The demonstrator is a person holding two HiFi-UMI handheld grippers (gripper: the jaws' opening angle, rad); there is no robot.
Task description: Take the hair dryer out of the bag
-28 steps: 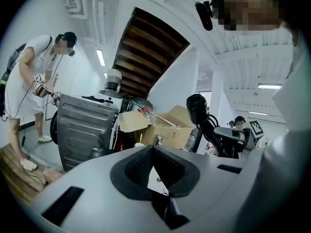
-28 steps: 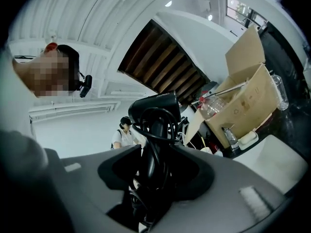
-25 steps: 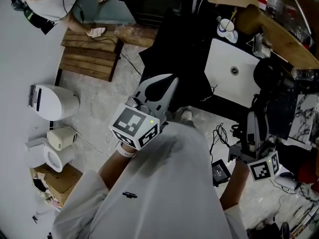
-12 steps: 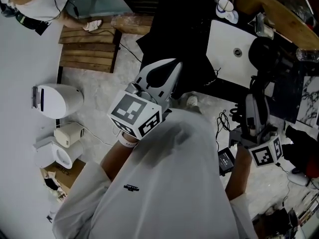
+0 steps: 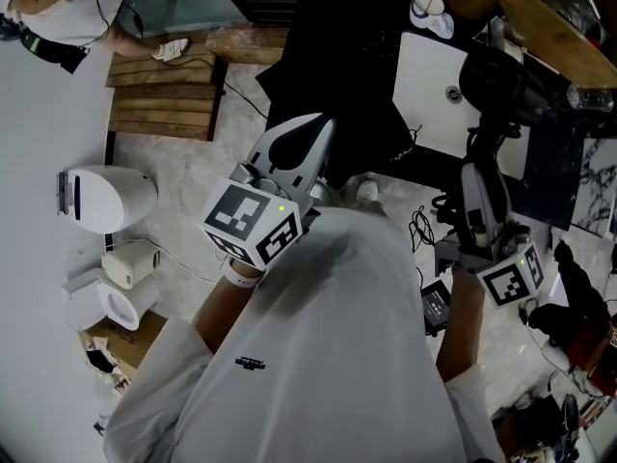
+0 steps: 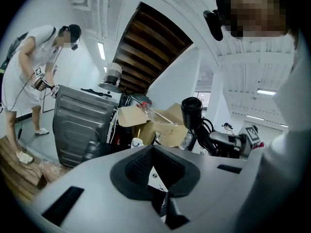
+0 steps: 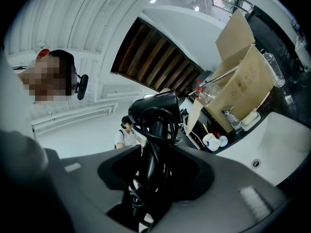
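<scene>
Black rigid plastic hair dryer [image 7: 156, 106], cord-wrapped handle clamped in right hand-held gripper [image 7: 148, 166]; probably light, top-heavy; left hand-held gripper [image 6: 154, 152] closed.

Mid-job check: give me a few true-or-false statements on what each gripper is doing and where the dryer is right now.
1. The right gripper is clamped on the handle of the black hair dryer. True.
2. The left gripper has its jaws spread wide. False: they are together, with nothing held between them.
3. The dryer's black cord is looped around its handle. True.
4. The hair dryer lies in the white sink. False: it is held upright in the right gripper, off every surface.
</scene>
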